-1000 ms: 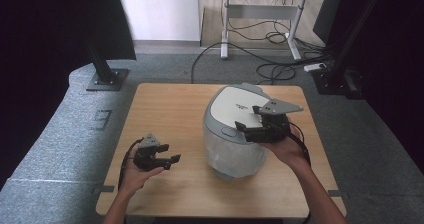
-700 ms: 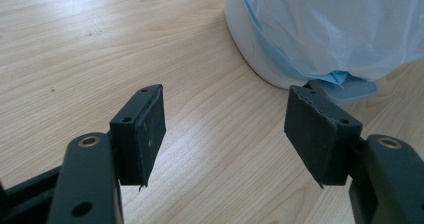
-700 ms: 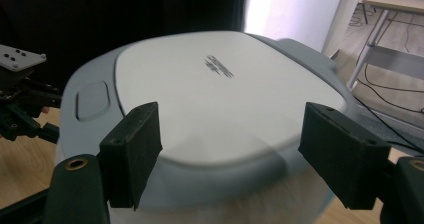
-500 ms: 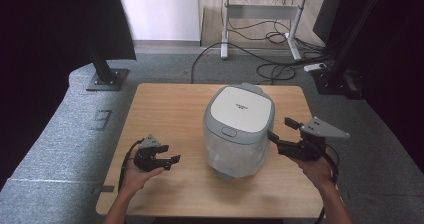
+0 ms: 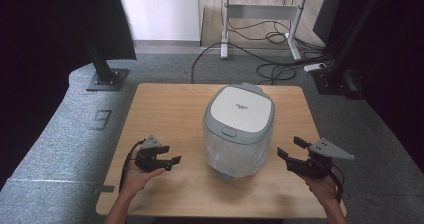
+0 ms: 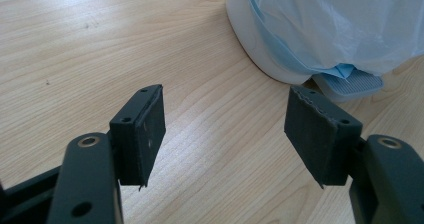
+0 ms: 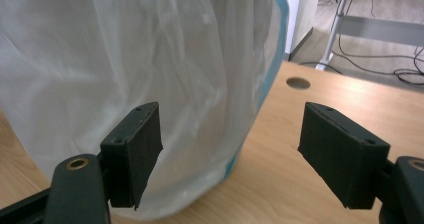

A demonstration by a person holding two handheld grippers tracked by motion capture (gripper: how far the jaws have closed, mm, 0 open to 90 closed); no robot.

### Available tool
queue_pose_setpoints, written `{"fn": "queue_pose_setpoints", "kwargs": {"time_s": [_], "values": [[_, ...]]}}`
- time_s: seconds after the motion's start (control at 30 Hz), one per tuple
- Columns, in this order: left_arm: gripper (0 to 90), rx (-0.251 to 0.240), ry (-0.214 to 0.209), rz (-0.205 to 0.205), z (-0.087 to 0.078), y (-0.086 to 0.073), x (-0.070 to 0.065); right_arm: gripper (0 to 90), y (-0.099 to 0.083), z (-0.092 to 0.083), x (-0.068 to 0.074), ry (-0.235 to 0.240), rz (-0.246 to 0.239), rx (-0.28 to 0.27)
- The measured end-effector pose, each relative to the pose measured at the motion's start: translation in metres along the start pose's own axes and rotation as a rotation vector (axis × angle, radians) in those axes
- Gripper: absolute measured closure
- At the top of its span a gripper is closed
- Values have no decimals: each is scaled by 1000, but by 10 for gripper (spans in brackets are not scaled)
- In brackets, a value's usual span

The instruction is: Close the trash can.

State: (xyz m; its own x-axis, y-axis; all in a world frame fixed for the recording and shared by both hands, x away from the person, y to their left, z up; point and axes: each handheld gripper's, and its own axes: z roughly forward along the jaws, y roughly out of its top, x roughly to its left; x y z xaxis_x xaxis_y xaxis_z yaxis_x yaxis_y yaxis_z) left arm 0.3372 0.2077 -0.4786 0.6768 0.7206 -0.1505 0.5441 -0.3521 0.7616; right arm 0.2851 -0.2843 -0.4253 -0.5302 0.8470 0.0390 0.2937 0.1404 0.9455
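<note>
bin: white-grey lidded bin (image 5: 239, 129) stands upright near the centre of the worktop (image 5: 170, 109), lid shut, grey latch at its 6 o'clock edge
liner: thin translucent bag (image 5: 235, 151) wraps the bin body below the lid; pale blue edge visible in the left gripper view (image 6: 345, 34) and the right gripper view (image 7: 150, 59)
left gripper: (image 5: 161, 159) at 8 o'clock of the bin, well apart from it, held in the left hand (image 5: 137, 173) over the worktop; jaws spread, nothing between them, pointing toward the bin base
left gripper view: gripper (image 6: 225, 129) over bare wood; bin foot and bunched liner at 1 o'clock
right gripper: (image 5: 292, 151) at 4 o'clock of the bin, near its side but not touching; held in the right hand (image 5: 322, 189) close to the worktop's right edge; jaws spread, empty
right gripper view: gripper (image 7: 230, 149) faces the liner-covered bin wall; wall sits behind the left jaw, bare worktop behind the right jaw
worktop hole: round cable hole (image 7: 298, 83) at 1 o'clock in the right gripper view
floor: grey carpet (image 5: 60, 149) around the worktop; desk legs and cables (image 5: 270, 69) at 12 o'clock
</note>
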Motion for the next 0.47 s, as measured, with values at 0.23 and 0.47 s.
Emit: {"fn": "queue_pose_setpoints", "kwargs": {"time_s": [0.23, 0.47], "values": [[329, 5, 5, -8, 1, -2, 2, 240, -22, 9, -4, -11, 17, 34], [327, 3, 5, -8, 1, -2, 2, 240, -23, 8, -5, -13, 23, 23]]}}
